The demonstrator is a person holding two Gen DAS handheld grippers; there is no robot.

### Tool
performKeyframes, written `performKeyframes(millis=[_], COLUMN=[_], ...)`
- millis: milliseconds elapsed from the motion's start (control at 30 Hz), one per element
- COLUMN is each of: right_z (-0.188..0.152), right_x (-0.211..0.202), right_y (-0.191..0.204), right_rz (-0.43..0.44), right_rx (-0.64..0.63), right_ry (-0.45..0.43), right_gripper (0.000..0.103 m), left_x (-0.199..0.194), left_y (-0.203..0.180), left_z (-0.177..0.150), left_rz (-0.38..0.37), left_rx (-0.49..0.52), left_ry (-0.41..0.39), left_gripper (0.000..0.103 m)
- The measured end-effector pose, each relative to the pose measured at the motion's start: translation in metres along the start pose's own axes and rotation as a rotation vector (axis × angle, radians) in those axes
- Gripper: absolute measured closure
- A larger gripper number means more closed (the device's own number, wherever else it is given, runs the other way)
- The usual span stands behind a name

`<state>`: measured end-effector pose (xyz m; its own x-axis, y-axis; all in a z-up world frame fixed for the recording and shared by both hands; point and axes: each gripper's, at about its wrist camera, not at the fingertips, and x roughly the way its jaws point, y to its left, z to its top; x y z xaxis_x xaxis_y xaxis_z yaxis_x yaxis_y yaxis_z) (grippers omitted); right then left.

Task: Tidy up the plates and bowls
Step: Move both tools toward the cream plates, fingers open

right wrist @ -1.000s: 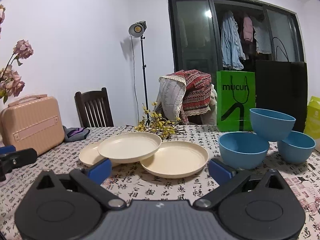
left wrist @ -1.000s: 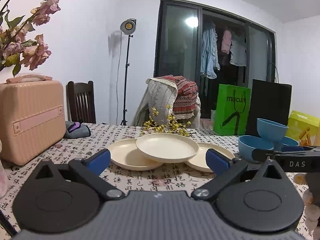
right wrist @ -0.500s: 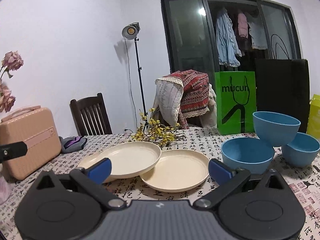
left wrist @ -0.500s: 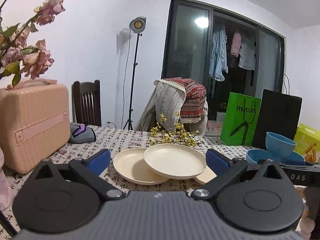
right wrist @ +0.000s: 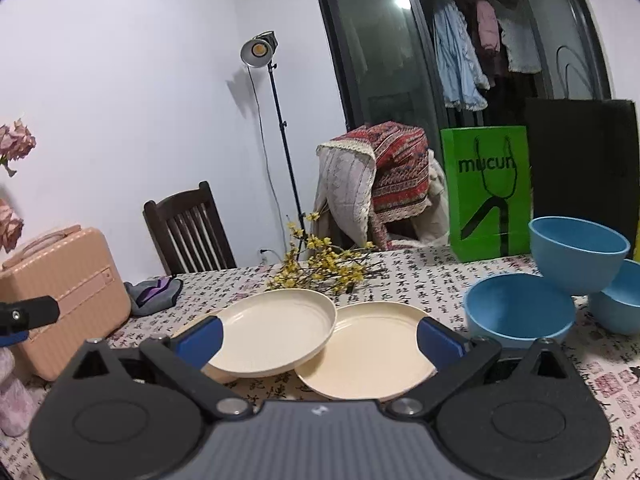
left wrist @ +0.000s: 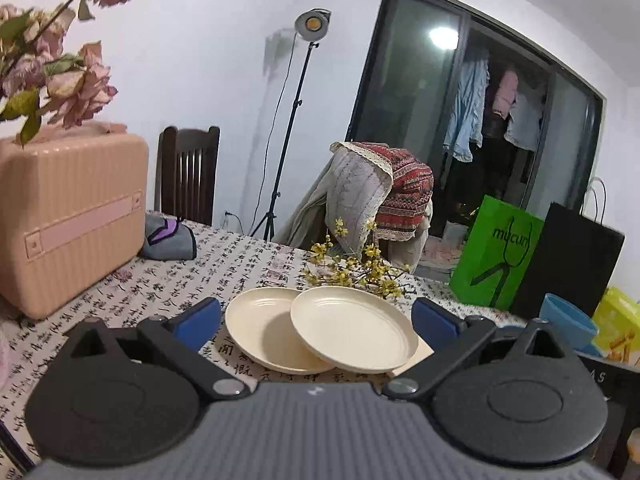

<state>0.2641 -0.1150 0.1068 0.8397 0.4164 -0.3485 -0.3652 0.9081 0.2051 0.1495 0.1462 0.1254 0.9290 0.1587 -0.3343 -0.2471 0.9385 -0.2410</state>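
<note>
I have both tools wide apart and holding nothing: the left gripper (left wrist: pixel 316 318) frames the cream plates from its side, and the right gripper (right wrist: pixel 318 338) does the same from mine. On the patterned tablecloth (right wrist: pixel 420 264) sit 3 cream plates: the top plate (right wrist: pixel 272 330) rests tilted across the other 2, overlapping the right plate (right wrist: pixel 376 356), while the left plate (left wrist: pixel 260 328) shows best in the left wrist view and is mostly hidden behind the right gripper's blue finger pad in the other. To the right are 3 blue bowls: a raised bowl (right wrist: pixel 578 254) perched on the rims of the near bowl (right wrist: pixel 516 308) and the far bowl (right wrist: pixel 618 304). Judging from this, nothing is stacked yet and the step in hand is the approach to the top plate. I would take it first, since it pins the other 2. Its raised rim is the only part offering a bite, so I would come in low and level, slip 1 finger under that lifted edge and the other over it, and close on the rim rather than the flat. A shallow plate looks slippery, so a slow lift matters. The yellow flower sprig (right wrist: pixel 320 268) lies just behind the plates; I would avoid pushing forward into it.
</note>
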Motion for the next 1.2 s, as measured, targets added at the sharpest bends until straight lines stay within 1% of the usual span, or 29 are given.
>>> performKeyframes(millis=[133, 233, 400, 533, 767, 1033, 1200], right_z=[0.010, 0.015, 0.020, 0.023, 0.033, 0.039, 0.040], right_x=[0.014, 0.024, 0.038, 0.049, 0.071, 0.101, 0.119], right_y=[-0.001, -0.003, -0.009, -0.012, -0.012, -0.019, -0.025], right_rz=[-0.002, -0.011, -0.013, -0.020, -0.021, -0.016, -0.031], right_rx=[-0.003, -0.015, -0.010, -0.027, -0.019, 0.047, 0.082], right_ry=[0.024, 0.043, 0.066, 0.082, 0.097, 0.121, 0.142], right_gripper=[0.000, 0.000, 0.000, 0.000, 0.000, 0.000, 0.000], left_x=[0.016, 0.030, 0.050, 0.061, 0.079, 0.111, 0.136], left_y=[0.001, 0.004, 0.003, -0.001, -0.012, -0.012, -0.008], left_z=[0.010, 0.016, 0.020, 0.024, 0.032, 0.035, 0.037], left_rz=[0.039, 0.041, 0.060, 0.064, 0.081, 0.078, 0.082], left_rx=[-0.016, -0.032, -0.047, -0.048, -0.051, -0.113, -0.159], left_ry=[0.038, 0.087, 0.138, 0.147, 0.160, 0.197, 0.232], left_gripper=[0.000, 0.000, 0.000, 0.000, 0.000, 0.000, 0.000])
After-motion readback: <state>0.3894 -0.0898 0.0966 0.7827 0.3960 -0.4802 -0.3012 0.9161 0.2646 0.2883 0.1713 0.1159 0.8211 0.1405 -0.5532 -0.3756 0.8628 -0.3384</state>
